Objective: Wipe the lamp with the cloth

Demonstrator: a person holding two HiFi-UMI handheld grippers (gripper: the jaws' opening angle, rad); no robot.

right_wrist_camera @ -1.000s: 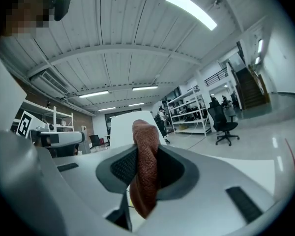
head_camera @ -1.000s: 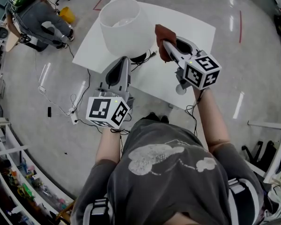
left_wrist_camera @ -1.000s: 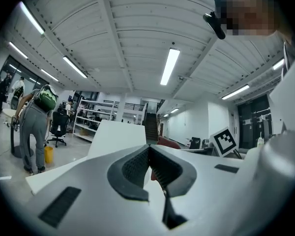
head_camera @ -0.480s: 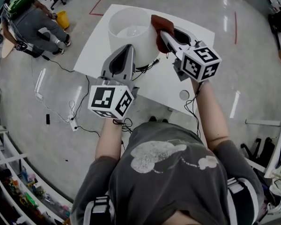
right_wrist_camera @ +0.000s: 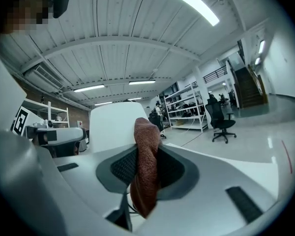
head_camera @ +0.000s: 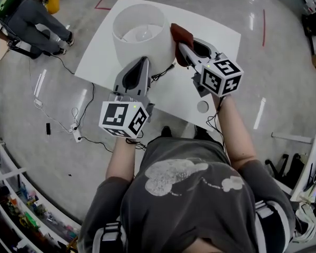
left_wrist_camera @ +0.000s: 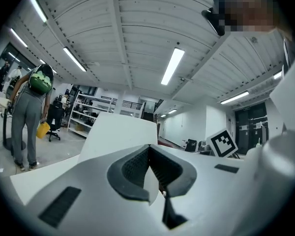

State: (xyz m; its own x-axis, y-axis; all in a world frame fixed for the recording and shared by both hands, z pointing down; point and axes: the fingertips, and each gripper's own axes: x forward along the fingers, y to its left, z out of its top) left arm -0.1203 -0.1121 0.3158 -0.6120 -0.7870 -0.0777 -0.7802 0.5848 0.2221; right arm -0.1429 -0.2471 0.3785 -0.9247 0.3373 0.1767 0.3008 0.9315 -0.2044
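Note:
A lamp with a white drum shade (head_camera: 139, 33) stands on the white table (head_camera: 221, 41). Its black cord (head_camera: 162, 73) runs out from under the shade. My right gripper (head_camera: 180, 47) is shut on a reddish-brown cloth (head_camera: 181, 35), which lies against the shade's right side. In the right gripper view the cloth (right_wrist_camera: 146, 166) hangs between the jaws with the shade (right_wrist_camera: 113, 124) just behind it. My left gripper (head_camera: 143, 61) points at the shade's near lower edge. In the left gripper view its jaws (left_wrist_camera: 148, 147) meet at the tips, and the shade (left_wrist_camera: 120, 134) rises just beyond.
A small round white object (head_camera: 202, 107) sits at the table's near edge. A person (head_camera: 26, 15) stands at the far left by a yellow bin (head_camera: 53, 1). Cables and a power strip (head_camera: 73, 130) lie on the floor left of the table. Shelves (head_camera: 10, 194) fill the lower left.
The right gripper has carried the cloth up and left until it rests against the shade's side. The left gripper has moved forward to the shade's near edge.

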